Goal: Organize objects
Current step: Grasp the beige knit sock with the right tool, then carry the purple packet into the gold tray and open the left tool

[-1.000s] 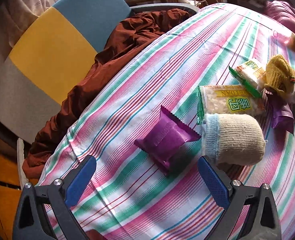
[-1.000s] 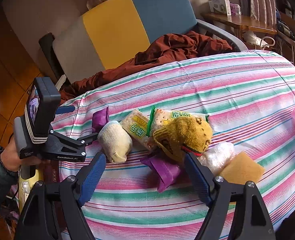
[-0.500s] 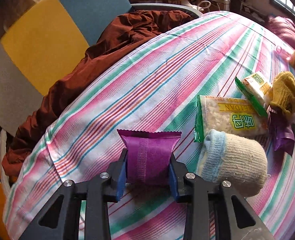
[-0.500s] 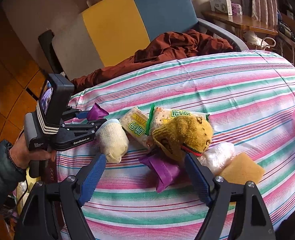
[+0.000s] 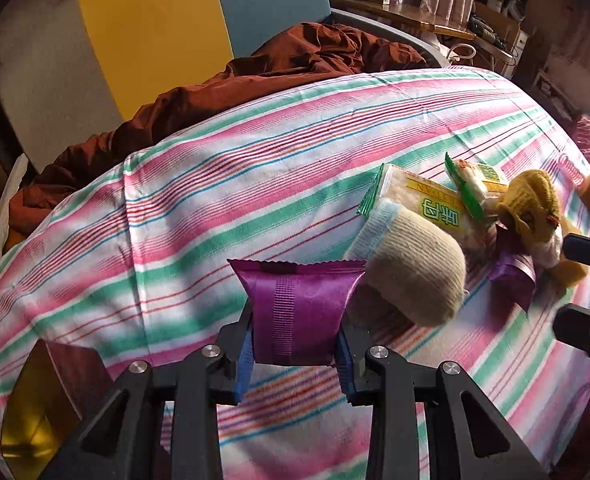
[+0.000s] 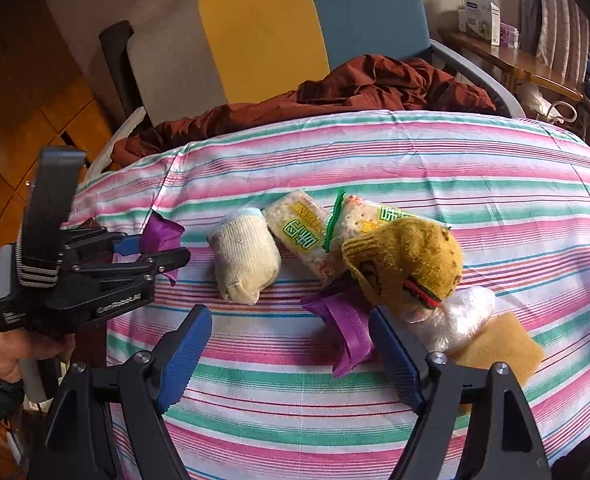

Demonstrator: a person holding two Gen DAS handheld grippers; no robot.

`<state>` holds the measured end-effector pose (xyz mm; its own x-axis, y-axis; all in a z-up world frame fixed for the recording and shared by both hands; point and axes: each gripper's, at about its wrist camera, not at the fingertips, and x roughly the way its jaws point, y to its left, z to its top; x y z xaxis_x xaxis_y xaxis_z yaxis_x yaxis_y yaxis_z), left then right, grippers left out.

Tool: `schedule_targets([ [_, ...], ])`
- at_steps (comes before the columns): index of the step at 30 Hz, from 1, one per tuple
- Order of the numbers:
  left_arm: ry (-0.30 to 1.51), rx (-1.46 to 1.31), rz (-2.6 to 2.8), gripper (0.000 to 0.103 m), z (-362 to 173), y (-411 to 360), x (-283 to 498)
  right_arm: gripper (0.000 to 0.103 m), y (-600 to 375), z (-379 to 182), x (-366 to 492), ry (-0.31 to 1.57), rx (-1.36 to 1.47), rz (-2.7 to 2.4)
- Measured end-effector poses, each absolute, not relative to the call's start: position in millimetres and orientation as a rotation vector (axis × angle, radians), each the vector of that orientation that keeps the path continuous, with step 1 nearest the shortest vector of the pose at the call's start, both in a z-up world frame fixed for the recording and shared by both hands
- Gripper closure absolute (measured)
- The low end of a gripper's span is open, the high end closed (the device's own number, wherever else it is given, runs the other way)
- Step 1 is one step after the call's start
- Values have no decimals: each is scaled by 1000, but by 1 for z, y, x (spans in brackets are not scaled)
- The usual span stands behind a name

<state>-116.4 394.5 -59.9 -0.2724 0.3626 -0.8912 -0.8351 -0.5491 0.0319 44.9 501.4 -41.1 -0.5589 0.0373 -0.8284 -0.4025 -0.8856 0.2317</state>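
Between my left gripper (image 5: 295, 354) pads: purple snack packet (image 5: 301, 312), clamped tight, lifted off striped tablecloth (image 5: 215, 200). Just right of it, cream rolled sock (image 5: 415, 276). My right gripper (image 6: 291, 356) wide apart, gripping nothing; second purple packet (image 6: 347, 324) between its fingers, yellow sock (image 6: 407, 264) just beyond, crackers packets (image 6: 299, 232) further ahead.

A striped cloth (image 6: 375, 160) is covering the surface, bearing rolled socks (image 6: 245, 266), snack packets (image 6: 295, 228) and possibly a sponge (image 6: 499, 340).
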Motion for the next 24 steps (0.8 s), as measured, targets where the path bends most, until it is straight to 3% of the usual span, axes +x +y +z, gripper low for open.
schedule_targets([
  [3,605,-1161,1926,69,-49,378,-109,21,494,-48,30,578,-1384,2510],
  [13,445,-1134,1988,68,-14,313,-77,21,471,-70,-48,282,-1481,2495],
  [15,415,-1124,2010,68,-9,300,-71,26,472,-81,-59,245,-1508,2459],
  [17,387,-1113,2031,68,-4,286,-66,48,473,-89,-62,273,-1531,2449],
  [24,281,-1157,2075,68,-5,246,-60,49,463,-92,-39,302,-1550,2481],
])
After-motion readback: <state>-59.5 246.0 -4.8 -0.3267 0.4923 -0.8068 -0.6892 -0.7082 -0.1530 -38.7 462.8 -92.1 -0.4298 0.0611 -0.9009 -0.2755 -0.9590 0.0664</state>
